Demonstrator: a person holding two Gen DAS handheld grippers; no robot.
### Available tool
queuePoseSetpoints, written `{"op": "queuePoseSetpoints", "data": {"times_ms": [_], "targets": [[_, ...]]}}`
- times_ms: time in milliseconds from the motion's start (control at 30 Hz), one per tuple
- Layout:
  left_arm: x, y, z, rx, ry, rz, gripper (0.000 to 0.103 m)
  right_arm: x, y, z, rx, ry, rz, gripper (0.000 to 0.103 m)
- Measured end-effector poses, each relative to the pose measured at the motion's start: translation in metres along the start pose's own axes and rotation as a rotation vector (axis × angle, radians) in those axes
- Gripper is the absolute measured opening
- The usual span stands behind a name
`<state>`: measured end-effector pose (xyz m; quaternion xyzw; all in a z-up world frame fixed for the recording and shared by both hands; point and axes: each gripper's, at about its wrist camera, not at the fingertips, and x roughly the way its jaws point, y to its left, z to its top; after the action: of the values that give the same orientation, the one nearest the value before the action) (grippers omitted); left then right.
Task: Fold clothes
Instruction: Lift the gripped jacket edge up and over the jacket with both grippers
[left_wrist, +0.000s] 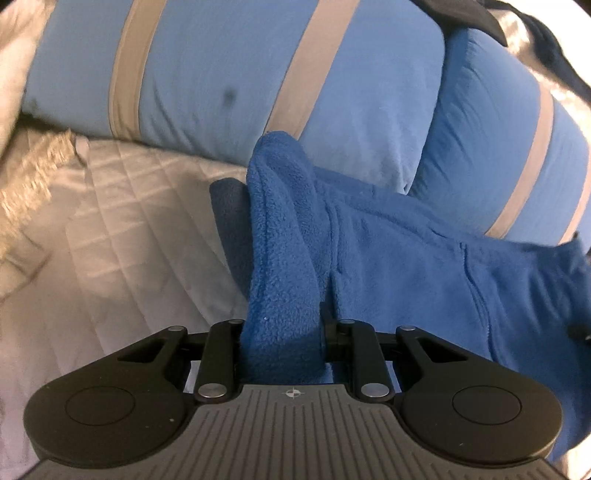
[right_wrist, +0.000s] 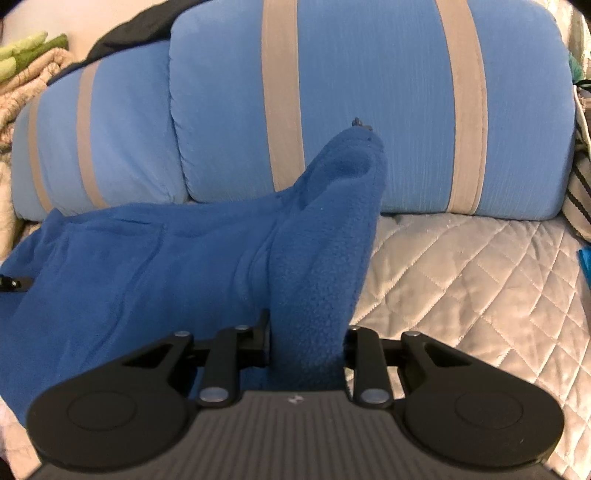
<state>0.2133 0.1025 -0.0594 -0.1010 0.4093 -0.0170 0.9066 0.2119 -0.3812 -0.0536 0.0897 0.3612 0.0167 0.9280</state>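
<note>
Left wrist view: the left gripper (left_wrist: 282, 332) is clenched on a bunched fold of the blue fleece (left_wrist: 406, 266). The fold stands up between the jaws, hiding the fingertips, and its tip rises in front of the pillows. From the grip the fleece spreads to the right and drapes down at the right edge, lifted off the quilt (left_wrist: 110, 229), a pale quilted cover that fills the left and near part of the scene. Behind it, far side, lies a light blue pillow (left_wrist: 221, 74) with tan stripes, and just right of it a darker blue pillow (left_wrist: 491, 122) with a tan stripe; the two touch. A fringed beige cloth (left_wrist: 29, 173) lies at the far left. At the far right edge a small dark part of the other tool peeks out by the fleece.

Right wrist view: the right gripper (right_wrist: 308, 343) is clenched on another bunched fold of the fleece (right_wrist: 147, 266), which stands up between the jaws and curls open at its tip. The rest of the fleece stretches left from the grip. The quilt (right_wrist: 461, 280) shows bare to the right. Far behind sit the two striped pillows (right_wrist: 369, 74), side by side and touching. A green and beige cloth (right_wrist: 26, 62) is bundled at the far left.
</note>
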Motion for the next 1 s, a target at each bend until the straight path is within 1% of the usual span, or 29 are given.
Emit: {"op": "queuePoseSetpoints", "data": {"times_ms": [167,433,567,800,1000], "targets": [[-0.016,-0.013,0.005,0.049,-0.030,0.031,0.023,-0.017,0.003,0.004,0.016,-0.031,0.020,0.025],[-0.050,-0.024,0.015,0.102,-0.078,0.017,0.023,-0.044,0.010,0.013,0.036,-0.073,0.060,0.025],[-0.071,-0.023,0.026,0.111,-0.107,0.017,0.023,-0.058,0.018,0.020,0.034,-0.097,0.078,0.025],[-0.111,-0.024,0.047,0.133,-0.165,0.032,0.023,-0.083,0.032,0.040,0.034,-0.142,0.110,0.024],[-0.137,-0.021,0.058,0.152,-0.203,0.062,0.023,-0.101,0.057,0.060,-0.006,-0.170,0.123,0.024]]}}
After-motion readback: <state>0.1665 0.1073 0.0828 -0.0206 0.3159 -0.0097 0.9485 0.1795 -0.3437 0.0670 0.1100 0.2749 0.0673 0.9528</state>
